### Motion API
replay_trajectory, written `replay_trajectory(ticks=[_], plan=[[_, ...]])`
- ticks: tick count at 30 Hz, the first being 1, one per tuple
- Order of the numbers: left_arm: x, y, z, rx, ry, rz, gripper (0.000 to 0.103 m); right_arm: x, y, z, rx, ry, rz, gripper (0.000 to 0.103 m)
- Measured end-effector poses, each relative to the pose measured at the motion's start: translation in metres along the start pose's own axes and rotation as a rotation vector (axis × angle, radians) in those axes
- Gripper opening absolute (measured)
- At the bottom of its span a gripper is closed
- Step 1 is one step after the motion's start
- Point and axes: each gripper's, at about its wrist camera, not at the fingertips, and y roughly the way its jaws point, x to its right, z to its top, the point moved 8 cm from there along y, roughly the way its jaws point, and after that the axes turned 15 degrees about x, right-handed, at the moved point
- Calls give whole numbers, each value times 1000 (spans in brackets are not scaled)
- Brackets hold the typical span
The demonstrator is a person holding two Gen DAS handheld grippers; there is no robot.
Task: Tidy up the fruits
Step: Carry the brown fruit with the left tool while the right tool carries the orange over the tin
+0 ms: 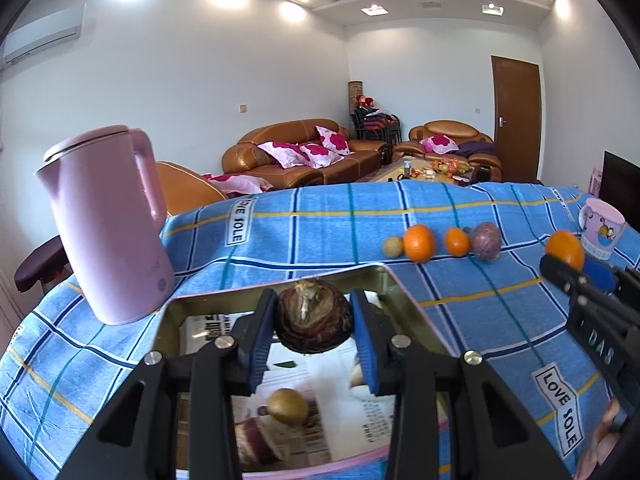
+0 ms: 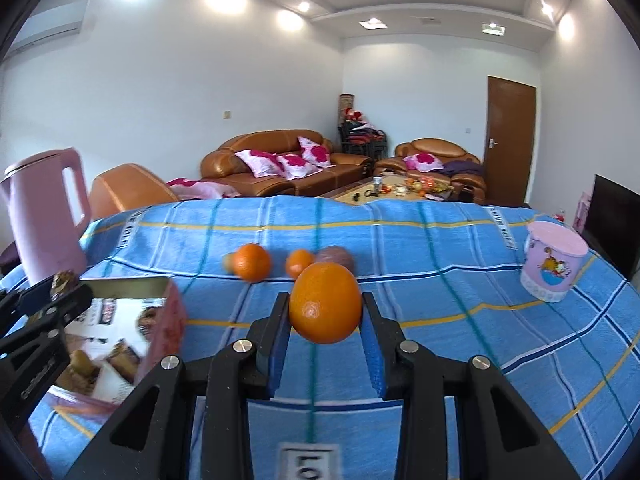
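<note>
"LOVE SOLE" in black capitals on white patches of the blue checked tablecloth [image 1: 320, 220]: one near the far edge, one front right. Right wrist view: a patch at the bottom edge, only "LO" readable. Black right gripper [image 1: 560, 268] arm has raised "DAS". Print on the paper lining the gold tin box [image 1: 400, 280] is too blurred to read

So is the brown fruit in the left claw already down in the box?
Not yet. The brown fruit hangs clamped in the left claw above the open box.
</note>
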Motion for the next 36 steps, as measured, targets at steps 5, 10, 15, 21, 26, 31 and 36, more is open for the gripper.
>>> replay_trajectory(ticks=[5,10,15,21,26,31,36], plan=[[-21,4,-1,-3,-22,20,39,-37,-1,1,-8,-13,64,36],[-44,10,-4,-13,-42,49,39,-72,3,7,-10,10,123,36],[-67,20,-8,-38,-74,86,39,-106,14,6,-23,21,162,36],[-82,24,-13,-53,-60,134,39,-127,25,-2,-46,20,183,36],[-85,31,-21,-97,-43,155,39,-128,31,-6,-78,39,203,36],[-88,37,-29,-143,-55,152,39,-135,39,-10,-116,38,229,36],[-87,37,-30,-150,-53,153,38,-144,43,-14,-146,15,248,36]])
